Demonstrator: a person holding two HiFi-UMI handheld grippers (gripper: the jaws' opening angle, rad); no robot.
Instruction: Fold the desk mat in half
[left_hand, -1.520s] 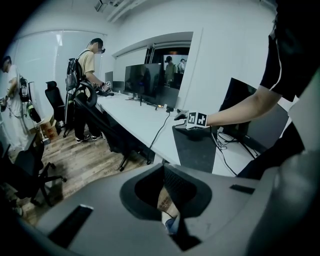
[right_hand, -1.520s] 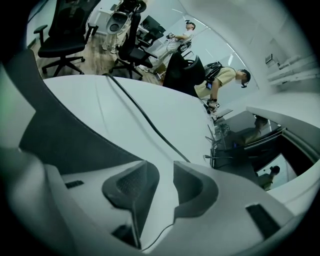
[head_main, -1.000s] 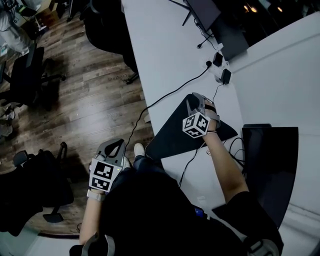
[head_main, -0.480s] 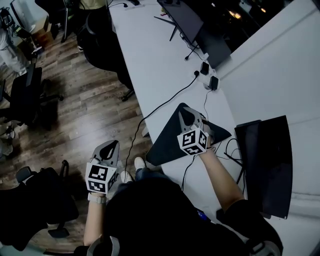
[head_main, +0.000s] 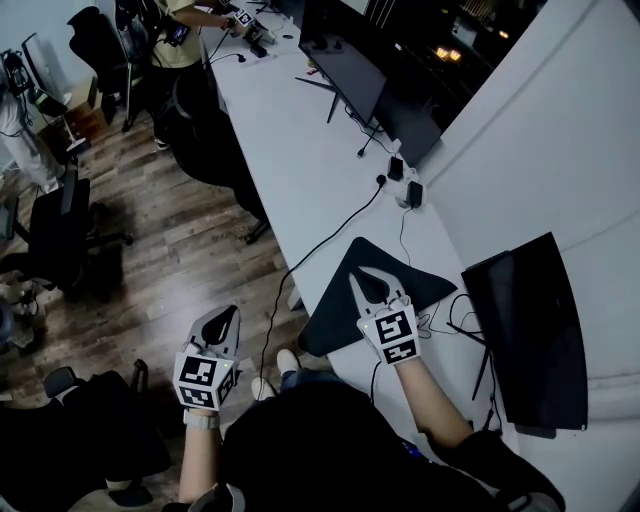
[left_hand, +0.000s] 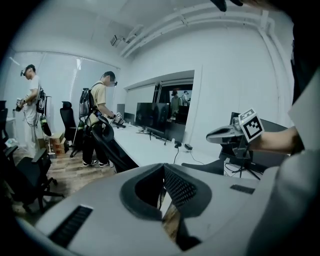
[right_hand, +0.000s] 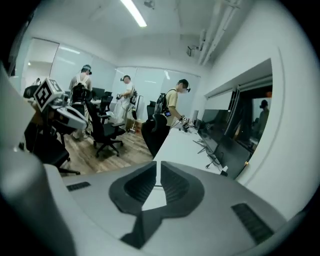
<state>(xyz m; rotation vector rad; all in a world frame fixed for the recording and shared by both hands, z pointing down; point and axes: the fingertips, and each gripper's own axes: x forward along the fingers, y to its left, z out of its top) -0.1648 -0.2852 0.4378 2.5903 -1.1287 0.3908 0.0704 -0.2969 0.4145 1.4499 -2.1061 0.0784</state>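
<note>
The black desk mat (head_main: 340, 300) lies on the white desk (head_main: 300, 150) at its near edge, showing as a dark, roughly triangular shape. My right gripper (head_main: 362, 284) hovers over the mat's middle and points away from me. Its jaws are closing, with only a thin slit left between them, and in the right gripper view (right_hand: 158, 166) nothing is between them. My left gripper (head_main: 224, 320) hangs off the desk to the left, over the wooden floor. Its jaws meet at the tip in the left gripper view (left_hand: 163, 169) and hold nothing.
A dark monitor (head_main: 530, 330) stands just right of the mat, and another monitor (head_main: 345, 55) stands farther back. A black cable (head_main: 330, 232) crosses the desk to chargers (head_main: 405, 188) by the wall. Office chairs (head_main: 205, 130) stand along the desk's left side, with people (right_hand: 172, 107) beyond.
The right gripper's jaws have come nearly together above the mat and it has drawn slightly toward me. The head camera has tilted up, showing more of the far desk.
</note>
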